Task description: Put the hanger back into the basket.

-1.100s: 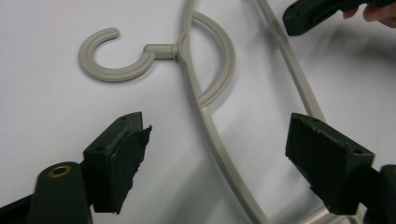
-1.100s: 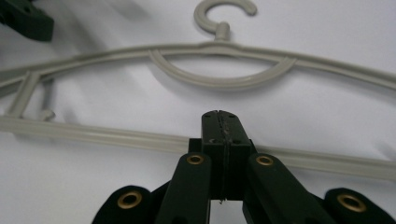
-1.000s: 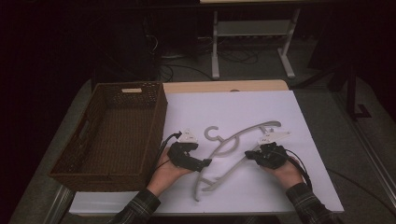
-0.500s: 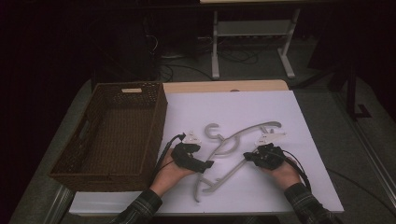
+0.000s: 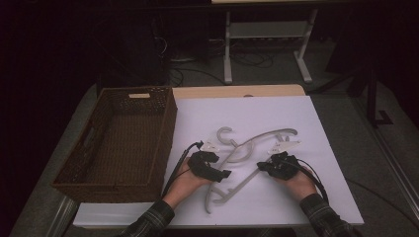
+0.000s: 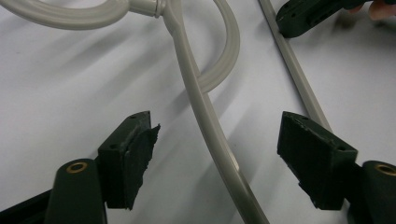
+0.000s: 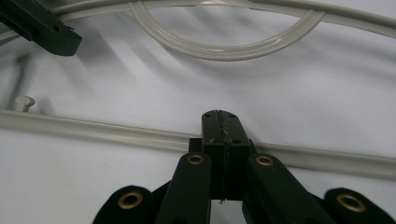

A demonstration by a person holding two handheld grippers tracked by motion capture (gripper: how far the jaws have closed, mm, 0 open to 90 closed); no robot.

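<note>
A pale grey plastic hanger (image 5: 257, 137) lies flat on the white table top (image 5: 276, 113). My left gripper (image 5: 225, 174) is open and straddles one sloping arm of the hanger (image 6: 196, 88). Its jaws have just been closing, with a gap still on both sides of the arm. My right gripper (image 5: 262, 166) is shut, pads together. In the right gripper view its tips (image 7: 223, 123) rest over the hanger's straight bar (image 7: 93, 128), which runs crosswise beneath them.
A dark brown wicker basket (image 5: 165, 128) stands on the left part of the table, close to my left hand. Beyond the hanger, the white table top stretches to the far edge. A white metal stand (image 5: 267, 29) is on the floor behind the table.
My left gripper has slid a little toward the hanger's arm and lower, and its jaws stand narrower. The right gripper and the hanger have stayed where they were.
</note>
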